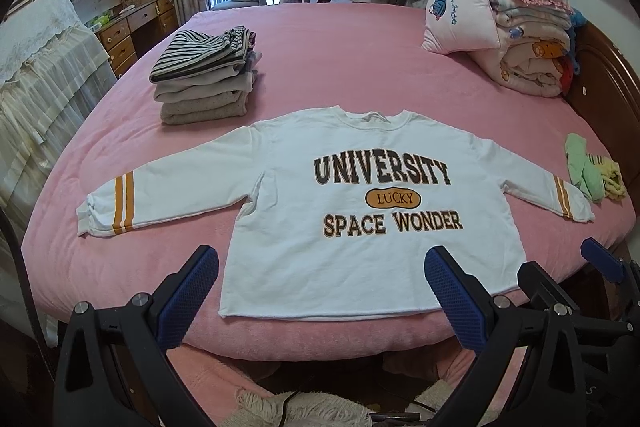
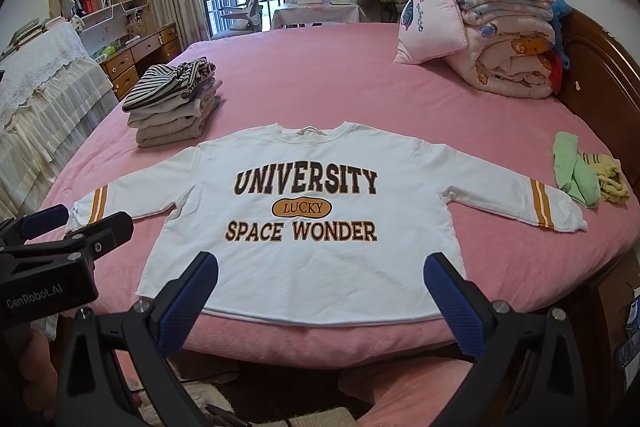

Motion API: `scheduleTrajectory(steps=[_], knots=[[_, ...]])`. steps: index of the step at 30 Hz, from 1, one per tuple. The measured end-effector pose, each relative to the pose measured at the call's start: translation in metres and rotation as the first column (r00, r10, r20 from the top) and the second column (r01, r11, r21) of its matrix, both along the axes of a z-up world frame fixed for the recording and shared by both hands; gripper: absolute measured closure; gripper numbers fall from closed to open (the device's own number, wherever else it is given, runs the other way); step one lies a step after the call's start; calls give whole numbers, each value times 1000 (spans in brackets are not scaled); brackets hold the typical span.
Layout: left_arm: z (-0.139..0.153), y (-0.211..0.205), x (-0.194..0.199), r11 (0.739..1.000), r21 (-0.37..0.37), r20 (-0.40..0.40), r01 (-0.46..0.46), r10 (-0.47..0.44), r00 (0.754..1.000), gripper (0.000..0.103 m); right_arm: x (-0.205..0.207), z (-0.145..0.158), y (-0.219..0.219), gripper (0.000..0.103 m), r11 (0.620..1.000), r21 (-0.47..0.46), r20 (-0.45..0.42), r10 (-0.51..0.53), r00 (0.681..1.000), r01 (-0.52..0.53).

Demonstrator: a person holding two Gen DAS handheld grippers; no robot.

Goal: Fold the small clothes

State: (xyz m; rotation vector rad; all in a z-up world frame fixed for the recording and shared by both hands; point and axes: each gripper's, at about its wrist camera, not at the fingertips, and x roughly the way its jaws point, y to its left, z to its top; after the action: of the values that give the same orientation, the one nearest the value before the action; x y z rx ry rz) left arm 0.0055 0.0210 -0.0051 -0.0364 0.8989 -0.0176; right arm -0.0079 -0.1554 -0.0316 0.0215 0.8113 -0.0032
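On the left side of the pink bed (image 1: 340, 67) sits a stack of folded clothes (image 1: 204, 79), a striped piece on top, lying just beyond the left shoulder of the sweatshirt and apart from it. The white sweatshirt (image 1: 360, 227) lies flat, print side up, across the near half of the bed, both sleeves stretched outward and the hem along the near edge. Its left sleeve, with orange stripes near the cuff, reaches toward the bed's left edge.

The left tongs (image 1: 322, 279) hover above the hem with fingers wide apart, holding nothing; the left finger sits off the sweatshirt's lower left corner, the right one over the lower right part. The right tongs (image 2: 322, 283) are likewise spread wide and empty, over the hem nearer the right. The two tools sit side by side, each showing at the edge of the other's view.

Further right, a small heap of green and yellow clothes (image 2: 584, 179) lies just beside the right cuff. At the far right corner a pink pillow (image 2: 432, 31) leans against a pile of folded quilts (image 2: 512, 39) by the wooden headboard (image 2: 600, 67).
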Motion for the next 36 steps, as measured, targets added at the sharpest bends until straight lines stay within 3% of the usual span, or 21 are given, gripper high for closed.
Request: scheduleTrajectory(steps=[6, 12, 21, 25, 31, 36], knots=[[15, 25, 2, 998, -46, 59, -47, 50, 997, 1, -5, 11, 14, 0, 999, -49, 48, -19, 999, 21], [27, 51, 6, 995, -54, 90, -90, 94, 991, 1, -7, 39, 33, 0, 991, -126, 161, -24, 987, 44], [38, 107, 11, 979, -98, 132, -179, 191, 973, 1, 16, 76, 63, 0, 996, -89, 238, 15, 971, 7], [37, 146, 12, 963, -92, 185, -253, 266, 946, 1, 35, 82, 86, 0, 997, -70, 256, 38, 966, -20], [17, 227, 10, 909, -111, 200, -401, 416, 887, 1, 55, 74, 125, 0, 996, -63, 267, 82, 960, -68], [-21, 309, 6, 823, -173, 117, -541, 563, 818, 1, 68, 56, 172, 0, 976, -118, 256, 209, 944, -184]])
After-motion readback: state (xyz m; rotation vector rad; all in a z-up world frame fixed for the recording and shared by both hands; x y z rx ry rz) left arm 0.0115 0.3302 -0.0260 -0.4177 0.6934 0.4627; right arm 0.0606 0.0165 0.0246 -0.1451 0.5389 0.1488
